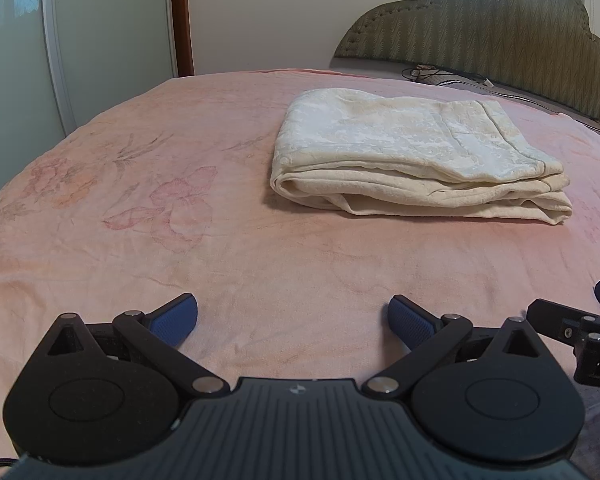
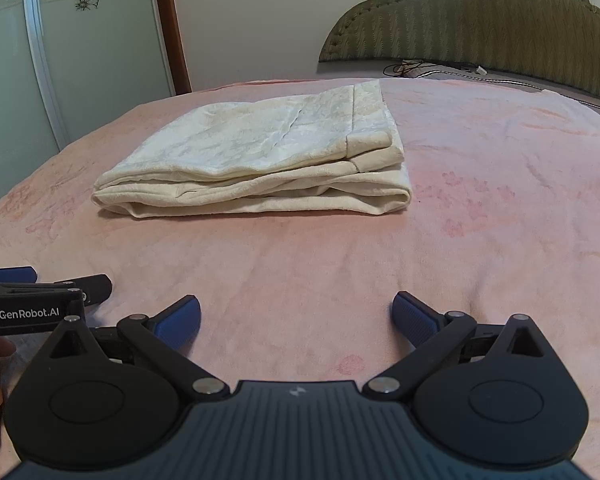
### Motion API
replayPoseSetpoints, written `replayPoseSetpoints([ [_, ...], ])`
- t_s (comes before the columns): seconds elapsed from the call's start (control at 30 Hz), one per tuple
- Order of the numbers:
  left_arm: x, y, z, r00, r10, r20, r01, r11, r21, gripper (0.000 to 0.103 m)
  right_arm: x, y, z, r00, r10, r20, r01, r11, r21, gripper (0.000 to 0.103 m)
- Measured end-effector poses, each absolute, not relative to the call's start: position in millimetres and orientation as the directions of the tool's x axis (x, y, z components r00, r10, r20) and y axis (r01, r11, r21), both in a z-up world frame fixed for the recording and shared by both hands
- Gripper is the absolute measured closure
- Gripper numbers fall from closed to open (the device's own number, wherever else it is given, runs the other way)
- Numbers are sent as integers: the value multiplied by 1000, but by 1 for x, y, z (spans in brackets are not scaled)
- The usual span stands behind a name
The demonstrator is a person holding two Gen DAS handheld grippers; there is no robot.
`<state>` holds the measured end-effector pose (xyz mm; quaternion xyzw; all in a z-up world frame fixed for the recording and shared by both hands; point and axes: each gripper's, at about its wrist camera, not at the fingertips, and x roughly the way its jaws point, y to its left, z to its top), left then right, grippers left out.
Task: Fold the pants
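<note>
Cream patterned pants [image 1: 412, 152] lie folded in a flat stack of several layers on the pink bedspread; in the right wrist view the pants [image 2: 260, 160] sit ahead and left of centre. My left gripper [image 1: 292, 320] is open and empty, low over the bedspread, well short of the pants. My right gripper [image 2: 296, 320] is open and empty too, also short of the pants. Each gripper shows at the edge of the other's view, the right one in the left wrist view [image 1: 580, 328] and the left one in the right wrist view [image 2: 40, 296].
The pink floral bedspread [image 1: 180, 240] covers the bed. A green quilted headboard [image 1: 500, 28] stands behind on the right, with cables [image 2: 420, 68] at its foot. A glass wardrobe door [image 2: 60, 60] and a brown door frame [image 2: 168, 24] stand at the far left.
</note>
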<state>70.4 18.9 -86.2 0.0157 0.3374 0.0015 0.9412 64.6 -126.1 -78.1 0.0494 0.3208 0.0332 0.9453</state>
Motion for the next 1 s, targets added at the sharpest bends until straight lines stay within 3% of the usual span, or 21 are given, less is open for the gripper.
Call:
replayPoseSetpoints([
  [0.4,70,19,-86,772,12,-635,7,1000,27,0,66,-119,-79,783,53,-620,-27,998,51,0],
  [0.53,70,19,-86,772,12,-635,7,1000,27,0,58,-122,-75,815,-10,-580,39,999,37,0],
  [0.63,70,19,-86,772,11,-635,7,1000,27,0,64,-127,-78,786,-1,-618,45,997,55,0],
  [1.0,70,19,-86,773,11,-635,7,1000,27,0,65,-123,-80,781,-12,-625,40,999,30,0],
])
